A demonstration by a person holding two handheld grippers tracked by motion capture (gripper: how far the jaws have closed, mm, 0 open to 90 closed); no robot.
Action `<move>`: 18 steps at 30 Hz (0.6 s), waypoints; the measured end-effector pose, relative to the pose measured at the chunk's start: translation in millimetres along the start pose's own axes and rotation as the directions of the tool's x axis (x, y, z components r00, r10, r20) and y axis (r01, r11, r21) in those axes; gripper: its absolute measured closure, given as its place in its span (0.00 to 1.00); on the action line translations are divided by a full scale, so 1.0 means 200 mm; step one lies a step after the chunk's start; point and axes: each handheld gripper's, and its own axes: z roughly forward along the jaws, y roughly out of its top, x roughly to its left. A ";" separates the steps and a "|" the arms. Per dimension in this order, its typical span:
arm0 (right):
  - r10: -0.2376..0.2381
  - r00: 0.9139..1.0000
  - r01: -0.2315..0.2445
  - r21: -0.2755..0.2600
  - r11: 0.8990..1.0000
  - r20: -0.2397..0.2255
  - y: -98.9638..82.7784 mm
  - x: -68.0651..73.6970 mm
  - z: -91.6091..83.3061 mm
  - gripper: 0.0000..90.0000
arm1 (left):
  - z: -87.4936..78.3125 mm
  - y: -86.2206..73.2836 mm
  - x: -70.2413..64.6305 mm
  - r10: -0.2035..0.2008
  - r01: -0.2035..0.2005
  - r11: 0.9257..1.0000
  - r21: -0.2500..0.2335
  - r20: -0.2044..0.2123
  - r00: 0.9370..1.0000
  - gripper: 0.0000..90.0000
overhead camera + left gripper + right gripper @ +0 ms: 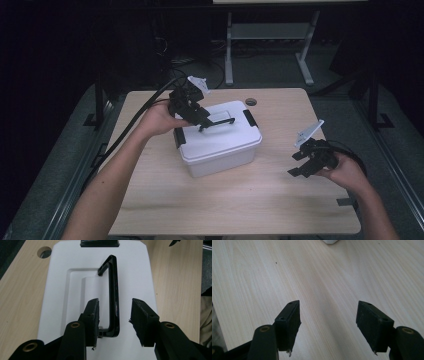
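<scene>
Box [220, 145]: sitting mid-surface, lid latched.
Handle [113, 295]: standing between left gripper [115, 320] fingers, which are apart, not pressing.
Right gripper [306, 162]: idling near right edge, fingers apart, empty.

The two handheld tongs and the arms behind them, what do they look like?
Both the left tongs and the right tongs are black, blocky tools, each topped by a light grey three-cornered plate. Their flat pads are ribbed and frayed at the tips, with brass-coloured rings at the pivots. Thick black cables trail from them. The forearms show no sleeves.
</scene>
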 end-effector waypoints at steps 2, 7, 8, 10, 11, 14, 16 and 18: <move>0.007 1.000 -0.007 -0.003 1.000 0.001 0.00 0.00 0.00 0.39 | 0.00 -0.01 0.00 0.004 -0.004 1.000 -0.001 -0.002 1.000 0.63; 0.007 1.000 -0.007 -0.004 1.000 0.007 0.00 0.00 0.00 0.39 | -0.02 -0.02 0.00 0.000 0.000 1.000 -0.004 -0.010 1.000 0.60; 0.008 1.000 -0.008 -0.004 1.000 0.006 0.00 -0.01 0.00 0.39 | -0.02 -0.03 0.00 -0.002 0.002 1.000 -0.011 -0.010 1.000 0.60; 0.008 1.000 -0.008 -0.006 1.000 0.007 0.00 -0.01 0.00 0.39 | -0.03 -0.03 0.01 -0.004 0.004 1.000 -0.009 -0.012 1.000 0.60; 0.010 1.000 -0.010 -0.005 1.000 0.005 0.00 -0.01 0.00 0.39 | -0.04 -0.04 0.01 -0.005 0.005 1.000 -0.015 -0.011 1.000 0.60; 0.010 1.000 -0.010 -0.003 1.000 0.006 0.01 -0.02 0.00 0.39 | -0.06 -0.06 0.01 -0.007 0.006 1.000 -0.018 -0.018 1.000 0.61; 0.013 1.000 -0.013 -0.003 1.000 0.004 0.01 -0.02 0.01 0.38 | -0.07 -0.08 0.02 -0.010 0.010 1.000 -0.017 -0.021 1.000 0.61; 0.012 1.000 -0.012 -0.003 1.000 0.006 0.02 -0.02 0.01 0.38 | -0.08 -0.09 0.02 -0.015 0.014 1.000 -0.021 -0.024 1.000 0.61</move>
